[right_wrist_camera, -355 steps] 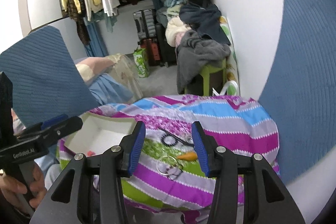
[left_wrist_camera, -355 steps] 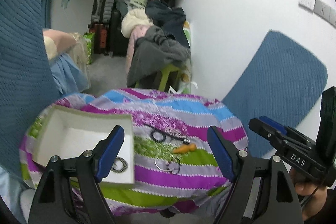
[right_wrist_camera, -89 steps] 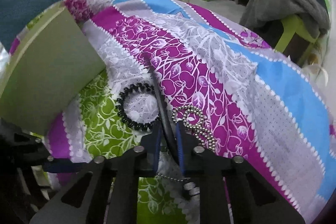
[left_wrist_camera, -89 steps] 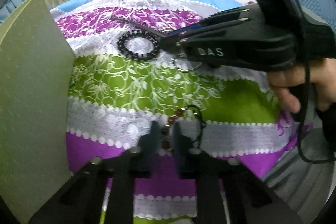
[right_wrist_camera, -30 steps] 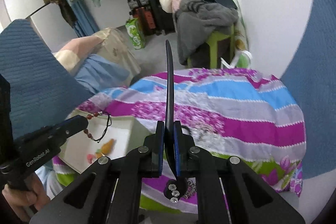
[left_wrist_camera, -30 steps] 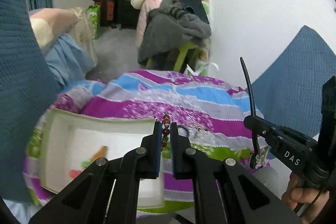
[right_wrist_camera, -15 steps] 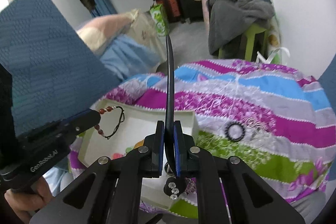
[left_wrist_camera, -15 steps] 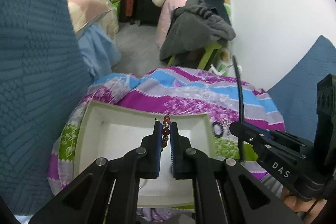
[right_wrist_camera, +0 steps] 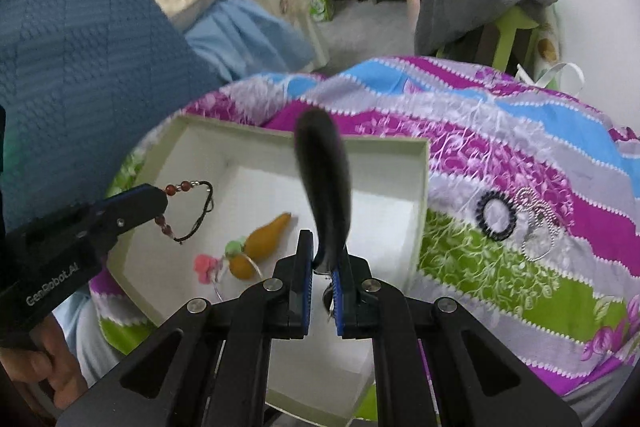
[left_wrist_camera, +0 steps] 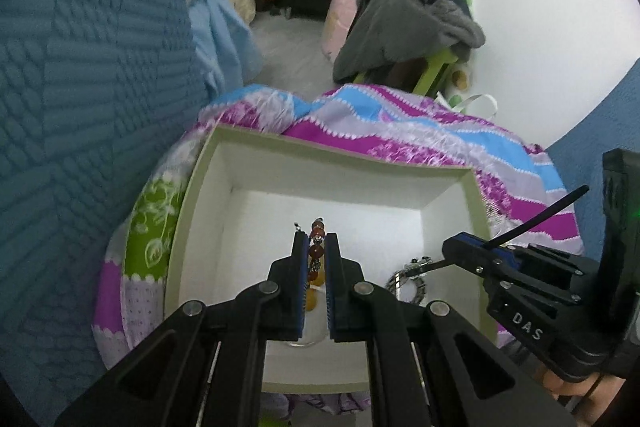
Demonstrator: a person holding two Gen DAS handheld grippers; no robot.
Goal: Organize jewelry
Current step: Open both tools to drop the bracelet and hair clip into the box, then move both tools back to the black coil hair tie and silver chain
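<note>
A: Left gripper (left_wrist_camera: 316, 259), left wrist view: jaws clamped on the bead bracelet (left_wrist_camera: 316, 251), mid-frame over the white box (left_wrist_camera: 320, 153). Light, limp strand; the grip on the beads themselves looks right, since the cord could slip.

B: Right wrist view: right gripper (right_wrist_camera: 321, 267) pinched on a thin black strap (right_wrist_camera: 323, 179), flexible, above the box. Glossy orange pendant (right_wrist_camera: 267, 237) lies inside, lower left.

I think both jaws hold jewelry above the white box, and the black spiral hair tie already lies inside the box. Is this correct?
Not quite. The black spiral hair tie still lies on the striped cloth, outside the white box; the right wrist view shows it. The left gripper and right gripper do hold jewelry above the box.
</note>
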